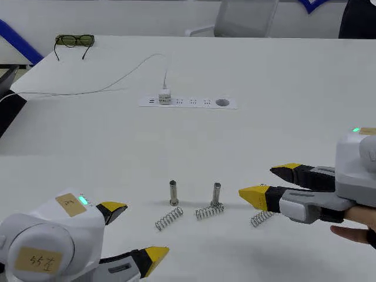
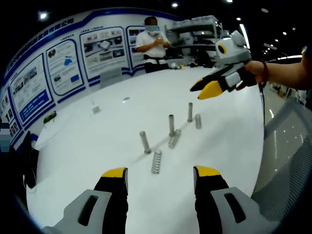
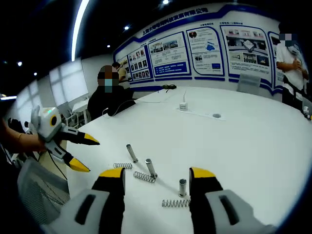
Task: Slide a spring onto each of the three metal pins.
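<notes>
1. The left hand-held gripper (image 1: pixel 134 232) is at the near left of the desk (image 1: pixel 88 147). Its jaws are spread wide and hold nothing.
2. In its own view this gripper (image 2: pixel 161 171) points along the row of pins, with its yellow tips well short of the nearest one.
3. The right hand-held gripper (image 1: pixel 261 181) comes in from the right. Its jaws are also wide and empty, and they hover near the right end of the row.
4. The left pin (image 1: pixel 174 192) and middle pin (image 1: pixel 217 194) stand upright, side by side but apart.
5. The right pin (image 3: pixel 183 186) stands upright between the right gripper's jaws in that gripper's own view.
6. The left spring (image 1: pixel 168 218) lies flat on the desk, just in front of the left pin.
7. The middle spring (image 1: pixel 210 211) lies flat with one end at the middle pin's foot.
8. The right spring (image 1: pixel 261 218) lies flat below the right gripper's lower jaw.
9. No spring is on a pin yet.
10. A power strip (image 1: pixel 188 101) lies further back, with a cable (image 1: pixel 117 79) running left from it.
11. Glasses (image 1: pixel 73 40) rest at the far left corner.
</notes>
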Demonstrator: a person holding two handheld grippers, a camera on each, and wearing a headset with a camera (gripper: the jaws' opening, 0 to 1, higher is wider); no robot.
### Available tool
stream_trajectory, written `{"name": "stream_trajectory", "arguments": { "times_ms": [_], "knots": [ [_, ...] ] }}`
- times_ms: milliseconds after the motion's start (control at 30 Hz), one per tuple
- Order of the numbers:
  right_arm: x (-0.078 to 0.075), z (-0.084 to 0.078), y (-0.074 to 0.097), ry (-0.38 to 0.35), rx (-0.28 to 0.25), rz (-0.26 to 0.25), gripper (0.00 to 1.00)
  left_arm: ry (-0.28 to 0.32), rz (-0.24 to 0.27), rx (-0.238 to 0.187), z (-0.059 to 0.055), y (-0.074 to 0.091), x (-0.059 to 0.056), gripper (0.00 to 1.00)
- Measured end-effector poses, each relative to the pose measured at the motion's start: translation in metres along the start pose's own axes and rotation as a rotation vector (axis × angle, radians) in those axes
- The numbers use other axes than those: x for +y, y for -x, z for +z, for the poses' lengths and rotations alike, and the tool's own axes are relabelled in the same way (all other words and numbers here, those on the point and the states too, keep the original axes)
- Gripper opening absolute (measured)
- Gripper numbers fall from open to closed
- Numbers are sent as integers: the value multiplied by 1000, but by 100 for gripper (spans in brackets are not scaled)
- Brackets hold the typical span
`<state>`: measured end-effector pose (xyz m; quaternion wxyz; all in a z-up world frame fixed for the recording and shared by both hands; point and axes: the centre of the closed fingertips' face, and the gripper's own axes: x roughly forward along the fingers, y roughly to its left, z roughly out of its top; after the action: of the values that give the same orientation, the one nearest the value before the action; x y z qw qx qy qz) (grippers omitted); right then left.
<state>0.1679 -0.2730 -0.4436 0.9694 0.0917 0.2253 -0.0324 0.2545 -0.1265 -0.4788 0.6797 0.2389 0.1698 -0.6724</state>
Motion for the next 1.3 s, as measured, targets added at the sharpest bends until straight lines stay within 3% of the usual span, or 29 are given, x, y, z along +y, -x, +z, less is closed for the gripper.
{"name": "stream_trajectory", "arguments": {
  "times_ms": [300,700,933,1300],
  "knots": [
    [4,-5,10,-10,-23,14,56,-12,-30,3,-4,-24,6,42],
    [8,-9,13,-20,-28,21,57,-32,-76,62,-21,-49,10,31],
    [10,-13,14,-31,-23,20,57,-35,-97,92,-28,-59,10,26],
    [9,-16,15,-51,-16,7,57,-24,-131,99,-29,-67,6,17]
  ]
}}
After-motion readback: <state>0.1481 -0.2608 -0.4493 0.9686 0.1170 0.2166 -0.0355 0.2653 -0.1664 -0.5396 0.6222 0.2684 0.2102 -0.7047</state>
